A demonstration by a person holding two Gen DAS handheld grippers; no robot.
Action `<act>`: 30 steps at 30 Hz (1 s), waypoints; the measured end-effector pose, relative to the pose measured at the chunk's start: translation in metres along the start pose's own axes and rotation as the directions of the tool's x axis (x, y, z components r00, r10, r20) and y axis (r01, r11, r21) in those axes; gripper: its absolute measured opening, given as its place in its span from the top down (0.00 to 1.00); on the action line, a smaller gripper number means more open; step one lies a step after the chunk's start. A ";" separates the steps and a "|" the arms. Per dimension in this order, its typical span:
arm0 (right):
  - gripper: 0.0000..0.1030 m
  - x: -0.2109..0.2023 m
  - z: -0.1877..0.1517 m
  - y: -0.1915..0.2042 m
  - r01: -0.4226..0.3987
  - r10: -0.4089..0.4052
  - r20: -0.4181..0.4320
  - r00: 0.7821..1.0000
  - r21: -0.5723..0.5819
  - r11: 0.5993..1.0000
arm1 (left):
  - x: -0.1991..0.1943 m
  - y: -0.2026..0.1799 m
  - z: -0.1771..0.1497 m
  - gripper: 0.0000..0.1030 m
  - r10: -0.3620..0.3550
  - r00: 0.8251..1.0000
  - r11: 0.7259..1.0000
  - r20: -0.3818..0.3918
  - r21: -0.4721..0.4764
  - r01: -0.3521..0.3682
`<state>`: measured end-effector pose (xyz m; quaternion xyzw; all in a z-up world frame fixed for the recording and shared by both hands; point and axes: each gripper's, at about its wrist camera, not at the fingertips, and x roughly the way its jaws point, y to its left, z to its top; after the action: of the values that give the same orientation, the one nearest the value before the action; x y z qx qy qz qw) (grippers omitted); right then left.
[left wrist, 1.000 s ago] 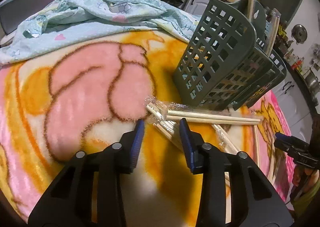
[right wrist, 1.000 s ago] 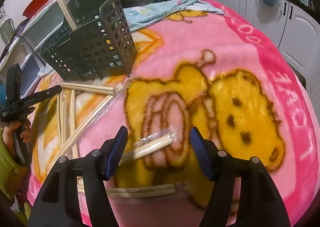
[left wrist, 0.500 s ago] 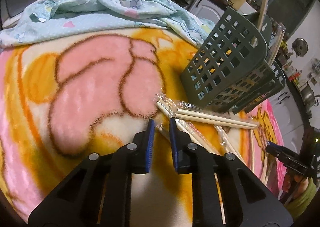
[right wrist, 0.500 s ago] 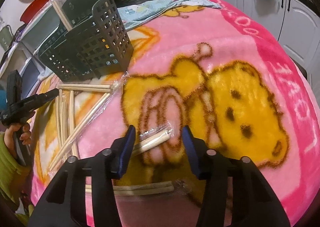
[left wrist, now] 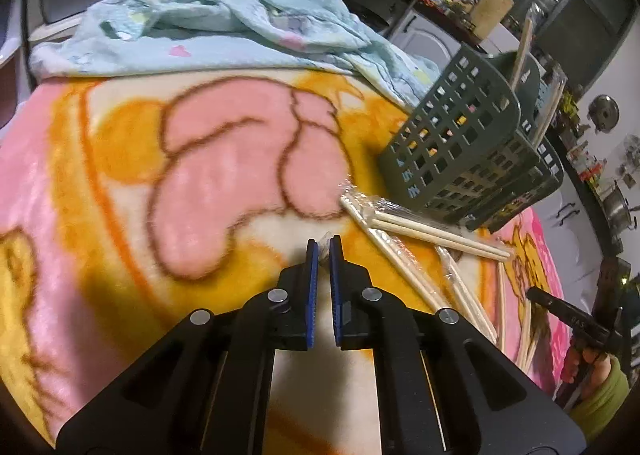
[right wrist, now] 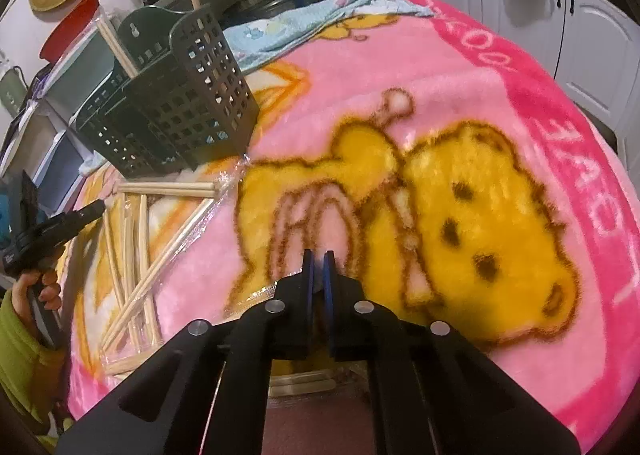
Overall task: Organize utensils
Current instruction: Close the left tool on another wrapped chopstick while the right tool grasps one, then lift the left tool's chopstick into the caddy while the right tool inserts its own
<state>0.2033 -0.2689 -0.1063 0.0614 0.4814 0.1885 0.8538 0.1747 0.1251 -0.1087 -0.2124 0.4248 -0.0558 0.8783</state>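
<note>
Several plastic-wrapped pairs of wooden chopsticks (left wrist: 432, 231) lie crossed on a cartoon blanket beside a dark green slotted utensil basket (left wrist: 468, 147). The basket holds a few upright chopsticks (left wrist: 522, 43). My left gripper (left wrist: 324, 245) is shut on the wrapper end of one chopstick pair. My right gripper (right wrist: 318, 259) is shut on another wrapped pair (right wrist: 252, 297), which pokes out to the left under its fingers. The basket (right wrist: 188, 103) and the loose chopsticks (right wrist: 160, 255) also show in the right wrist view.
A crumpled light-blue cloth (left wrist: 224, 23) lies at the blanket's far edge. Another wrapped pair (right wrist: 300, 383) lies under the right gripper. White cabinets (right wrist: 560, 7) stand beyond the blanket. Each gripper shows in the other's view (left wrist: 568, 315) (right wrist: 52, 231).
Both grippers have closed from wide open. The left shut on a chopstick wrapper end; the right moved forward and shut on the wrapped pair that lay between its fingers.
</note>
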 end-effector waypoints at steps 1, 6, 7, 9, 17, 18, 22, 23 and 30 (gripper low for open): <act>0.96 -0.001 0.000 0.001 0.001 -0.001 0.006 1.000 -0.003 1.000 | -0.002 0.001 0.000 0.97 0.003 1.000 1.000 0.007 -0.003 -0.003; 0.97 -0.014 0.003 0.013 0.005 -0.003 0.063 0.998 -0.041 0.999 | -0.024 0.009 0.002 0.97 0.020 0.998 1.000 0.058 -0.024 -0.019; 0.97 -0.018 0.005 0.018 0.007 -0.003 0.078 0.997 -0.053 0.999 | -0.030 0.011 0.003 0.97 0.024 0.997 0.999 0.073 -0.028 -0.022; 0.97 -0.026 0.008 0.024 0.010 -0.002 0.103 0.995 -0.074 0.997 | -0.040 0.011 0.005 0.97 0.028 0.995 0.999 0.097 -0.030 -0.025; 0.98 -0.062 0.026 0.054 -0.005 0.034 0.200 0.979 -0.144 0.990 | -0.082 -0.009 0.012 0.98 -0.016 0.982 1.000 0.187 0.010 0.014; 0.98 -0.066 0.029 0.059 -0.007 0.039 0.211 0.977 -0.153 0.988 | -0.086 -0.013 0.012 0.98 -0.024 0.981 1.000 0.194 0.019 0.021; 0.98 -0.084 0.036 0.078 -0.022 0.073 0.246 0.967 -0.202 0.979 | -0.101 -0.033 0.015 0.98 -0.070 0.974 0.996 0.216 0.066 0.057; 0.98 -0.088 0.037 0.083 -0.026 0.081 0.252 0.964 -0.216 0.976 | -0.103 -0.037 0.016 0.98 -0.079 0.972 0.995 0.219 0.077 0.064; 0.98 -0.111 0.043 0.113 -0.036 0.128 0.297 0.946 -0.296 0.954 | -0.110 -0.074 0.019 0.98 -0.155 0.964 0.982 0.215 0.143 0.126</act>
<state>0.1586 -0.2040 0.0373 -0.0137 0.3047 0.2799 0.9103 0.1258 0.0955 0.0125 -0.1900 0.3021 -0.1206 0.9263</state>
